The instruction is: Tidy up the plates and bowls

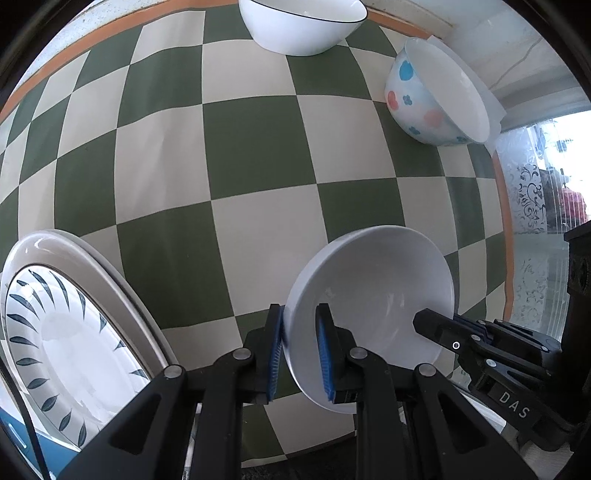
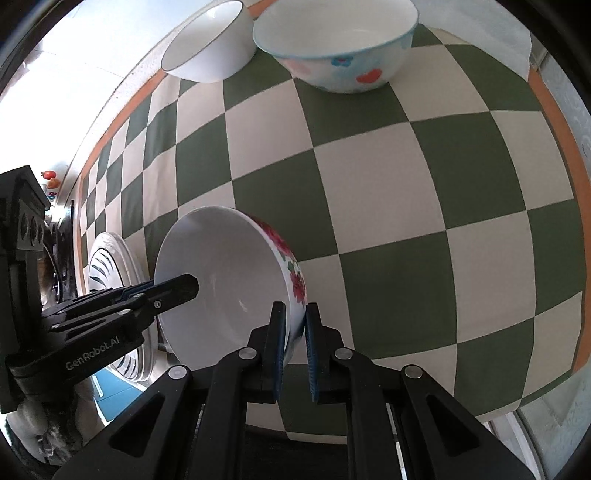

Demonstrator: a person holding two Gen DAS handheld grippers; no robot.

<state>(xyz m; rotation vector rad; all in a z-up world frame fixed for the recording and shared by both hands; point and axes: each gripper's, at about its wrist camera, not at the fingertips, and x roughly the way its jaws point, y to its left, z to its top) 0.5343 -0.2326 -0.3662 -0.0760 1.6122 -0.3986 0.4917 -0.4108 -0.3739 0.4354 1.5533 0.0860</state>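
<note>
In the left wrist view we see, at the lower left of the frame, a leaf plate (image 1: 62, 343) stacked on a larger white plate (image 1: 122, 280). At bottom centre our left tool (image 1: 300, 350) is clenched on the rim of the flower bowl (image 1: 373, 295), one pad outside the wall and one inside. The bowl hangs tilted over the checked worktop (image 1: 258, 155), its white inside turned toward the camera. From the lower right the right tool (image 1: 448, 332) reaches in and grips the bowl's opposite rim. At top centre a dark-rimmed bowl (image 1: 299, 26) sits at the worktop's far edge, and at upper right a heart bowl (image 1: 436, 96) stands near the corner.

In the right wrist view the left tool (image 2: 173, 291) enters from the left edge, its tip on the bowl's near rim, with the plate stack (image 2: 110, 266) behind it. The flower bowl (image 2: 229, 280), red blooms showing on its outer wall, sits left of centre. At bottom centre our right tool (image 2: 295, 347) is clamped on its rim, the wall between the blue pads. At the top of the frame the dark-rimmed bowl (image 2: 207, 44) and the heart bowl (image 2: 340, 44) stand just beside each other on the worktop (image 2: 406, 206).
</note>
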